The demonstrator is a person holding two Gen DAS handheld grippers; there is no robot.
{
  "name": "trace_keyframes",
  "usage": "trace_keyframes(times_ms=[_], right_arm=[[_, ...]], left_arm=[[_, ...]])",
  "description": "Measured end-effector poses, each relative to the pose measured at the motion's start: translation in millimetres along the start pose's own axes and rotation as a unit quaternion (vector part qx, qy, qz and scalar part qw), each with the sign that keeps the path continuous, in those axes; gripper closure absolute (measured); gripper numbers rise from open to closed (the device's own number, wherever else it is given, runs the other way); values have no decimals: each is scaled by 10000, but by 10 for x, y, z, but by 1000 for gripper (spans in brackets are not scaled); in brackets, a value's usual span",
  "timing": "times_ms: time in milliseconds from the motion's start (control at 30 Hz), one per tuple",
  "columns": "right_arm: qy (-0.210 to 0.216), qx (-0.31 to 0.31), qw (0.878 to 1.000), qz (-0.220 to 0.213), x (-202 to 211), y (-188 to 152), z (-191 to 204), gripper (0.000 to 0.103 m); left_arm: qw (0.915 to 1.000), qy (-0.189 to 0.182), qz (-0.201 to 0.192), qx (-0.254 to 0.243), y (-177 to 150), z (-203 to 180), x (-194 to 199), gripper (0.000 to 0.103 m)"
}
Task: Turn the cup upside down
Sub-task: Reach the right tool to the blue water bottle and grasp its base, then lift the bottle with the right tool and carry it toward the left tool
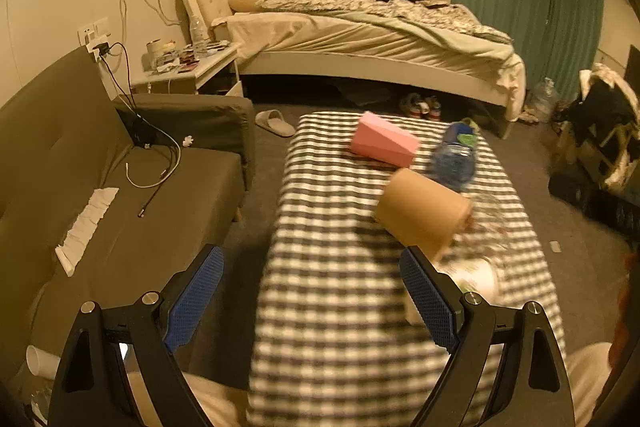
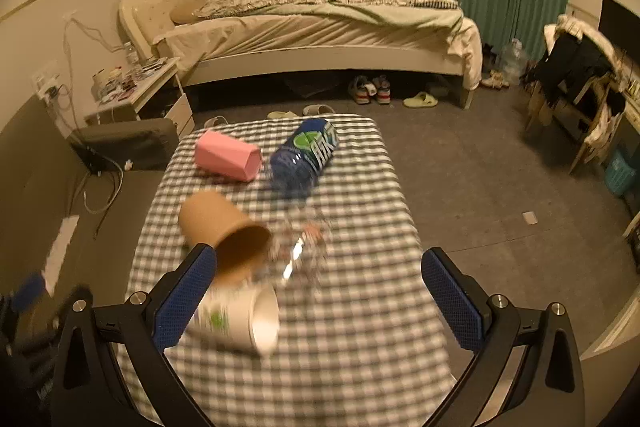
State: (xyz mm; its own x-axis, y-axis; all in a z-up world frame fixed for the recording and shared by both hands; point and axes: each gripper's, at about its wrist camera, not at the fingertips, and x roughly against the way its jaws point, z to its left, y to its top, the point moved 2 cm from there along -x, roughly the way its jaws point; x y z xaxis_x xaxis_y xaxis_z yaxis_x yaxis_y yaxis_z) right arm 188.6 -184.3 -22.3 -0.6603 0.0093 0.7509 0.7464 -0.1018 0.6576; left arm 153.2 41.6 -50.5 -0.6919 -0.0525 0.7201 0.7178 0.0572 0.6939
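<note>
A brown paper cup [image 1: 422, 213] [image 2: 224, 231] lies on its side on the checked table [image 1: 340, 307] [image 2: 352, 307], its mouth facing me in the right wrist view. A white paper cup [image 2: 244, 317] [image 1: 476, 277] with a green print also lies on its side, closer to me. My left gripper [image 1: 312, 275] hovers open over the table's left edge, its right finger just short of the cups. My right gripper [image 2: 320, 279] is open too, above the table, with its left finger beside both cups. Neither holds anything.
A pink box [image 1: 382, 143] [image 2: 228, 159], a blue-labelled plastic bottle [image 1: 456, 157] [image 2: 304, 157] and a clear glassy object [image 2: 300, 243] lie on the table. A grey sofa [image 1: 120, 187] with cables stands left, a bed [image 1: 360, 35] behind, slippers and shoes on the floor.
</note>
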Motion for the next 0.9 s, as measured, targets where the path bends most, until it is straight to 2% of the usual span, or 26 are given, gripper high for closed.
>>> trace_keyframes(times_ms=[233,500,700,800,833,900], right_arm=[[-18,-449,9978,496,-918,573,19,0],[-66,-705,9912,1117,-1868,830,105,1],[2,-707,9856,1538,-2284,820,127,9],[43,-661,9826,1734,-2401,775,151,21],[65,-642,9816,1799,-2433,752,154,28],[121,-631,9813,1817,-2460,729,131,31]], left_arm=[[9997,51,215,44,154,76,-569,10],[9990,87,433,39,260,102,-1096,10],[9984,81,544,93,325,109,-1313,10],[9981,75,605,118,337,114,-1346,10],[9980,75,621,117,337,114,-1343,10],[9979,88,638,98,335,110,-1327,10]])
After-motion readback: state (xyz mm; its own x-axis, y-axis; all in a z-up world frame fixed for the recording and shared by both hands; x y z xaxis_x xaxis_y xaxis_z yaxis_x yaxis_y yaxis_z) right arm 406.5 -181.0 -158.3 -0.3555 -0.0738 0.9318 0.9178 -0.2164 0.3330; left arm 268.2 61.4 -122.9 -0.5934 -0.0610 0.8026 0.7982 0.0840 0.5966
